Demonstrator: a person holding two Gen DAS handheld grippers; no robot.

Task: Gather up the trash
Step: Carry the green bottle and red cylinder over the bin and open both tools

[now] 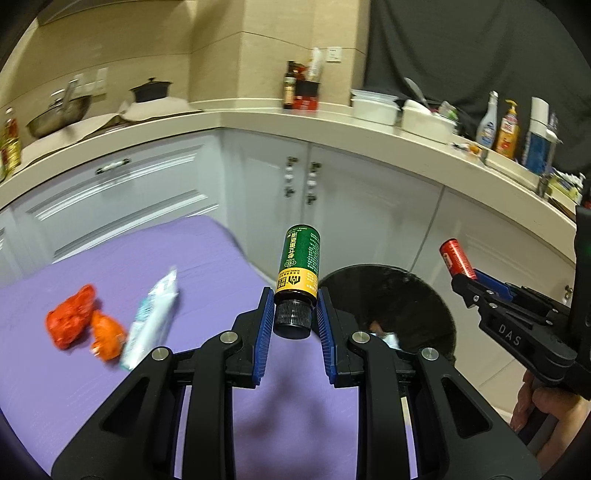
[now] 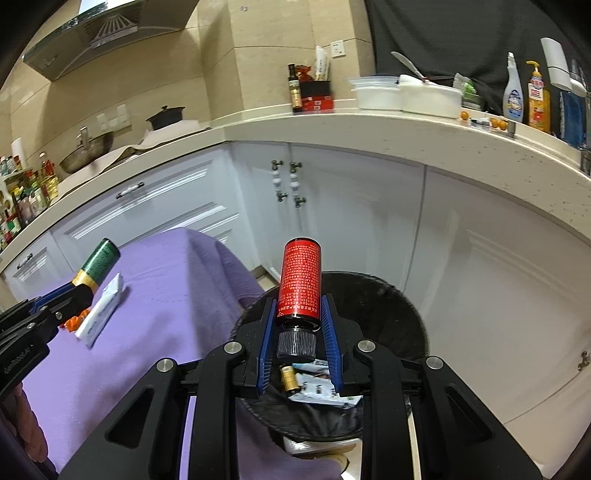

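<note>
Both small bottles look light, rigid and slick: left gripper (image 1: 294, 314) clamps the green bottle (image 1: 298, 264) at its neck beside the bin (image 1: 436, 295), right gripper (image 2: 299, 325) clamps the red bottle (image 2: 300, 282) low on its body above it.

This is a home kitchen. A long pale counter (image 2: 369, 136) runs over white cupboard doors (image 2: 351, 206). A big metal pan (image 2: 86, 149) and a black pot (image 2: 165, 117) sit under a range hood (image 2: 107, 33). Soap bottles (image 2: 537, 98) stand nearby.
</note>
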